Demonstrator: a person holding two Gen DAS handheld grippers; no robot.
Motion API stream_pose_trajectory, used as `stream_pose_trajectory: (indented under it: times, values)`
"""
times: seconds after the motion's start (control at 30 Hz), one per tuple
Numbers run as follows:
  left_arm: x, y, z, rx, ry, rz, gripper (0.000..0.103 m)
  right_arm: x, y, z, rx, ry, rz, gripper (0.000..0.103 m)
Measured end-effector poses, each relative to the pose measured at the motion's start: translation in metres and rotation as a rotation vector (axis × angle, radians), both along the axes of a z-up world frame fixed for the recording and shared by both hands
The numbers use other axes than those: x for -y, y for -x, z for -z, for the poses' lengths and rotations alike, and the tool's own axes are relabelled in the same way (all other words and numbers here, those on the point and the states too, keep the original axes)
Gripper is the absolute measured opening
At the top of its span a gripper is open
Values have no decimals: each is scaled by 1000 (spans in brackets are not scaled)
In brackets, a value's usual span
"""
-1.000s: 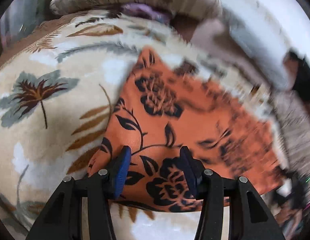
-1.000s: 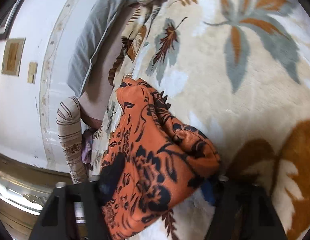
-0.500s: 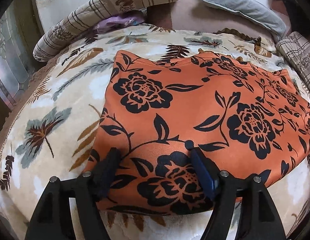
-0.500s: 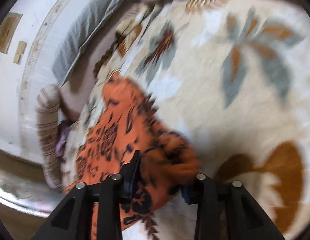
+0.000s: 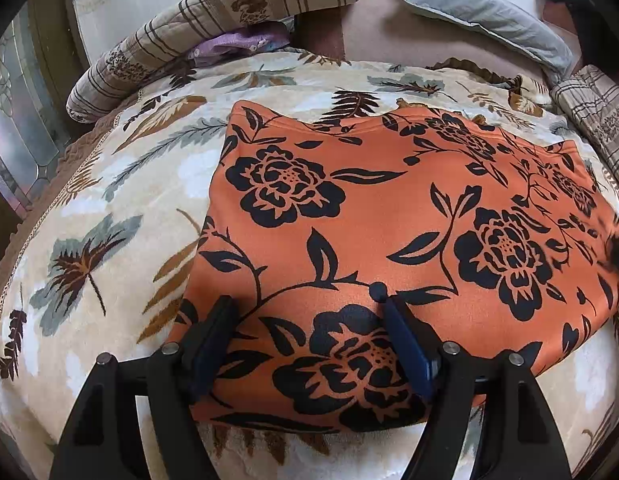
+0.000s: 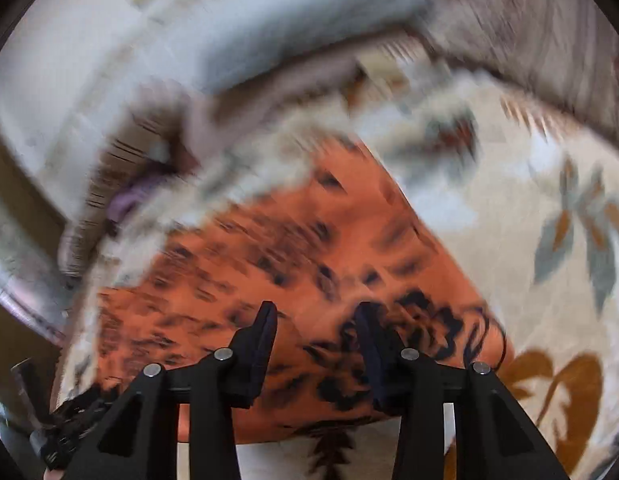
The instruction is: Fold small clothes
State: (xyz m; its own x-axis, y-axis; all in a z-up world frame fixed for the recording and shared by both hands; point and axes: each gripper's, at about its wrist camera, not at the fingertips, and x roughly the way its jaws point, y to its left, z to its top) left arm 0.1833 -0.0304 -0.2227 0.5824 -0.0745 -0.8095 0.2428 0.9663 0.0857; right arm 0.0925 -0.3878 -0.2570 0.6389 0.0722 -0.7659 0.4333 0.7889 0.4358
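Orange floral garment (image 5: 389,240) lies flat on your leaf-print blanket (image 5: 109,240).
Your left gripper (image 5: 309,320) stands wide, gripping nothing; your right gripper (image 6: 317,320) is closing over blurred cloth, empty; pillows (image 5: 229,32) beyond.

Left claw (image 5: 309,332) open over near edge of orange floral cloth (image 5: 389,220), flat on leaf-print blanket (image 5: 109,208)

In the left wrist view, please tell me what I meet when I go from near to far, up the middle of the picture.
left gripper → orange floral garment lying flat → leaf-patterned blanket → striped bolster, with a purple cloth tucked under it.
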Motion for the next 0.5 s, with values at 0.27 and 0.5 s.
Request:
stream_pose_trajectory:
  times: [0.27,0.5]
  values:
    - [1,2,1,15,-7,-9,79,-1,11,-19,115,13,2,37]
    - [2,1,0,-1,-12,-34,80,-8,-3,1,6,20,-37,38]
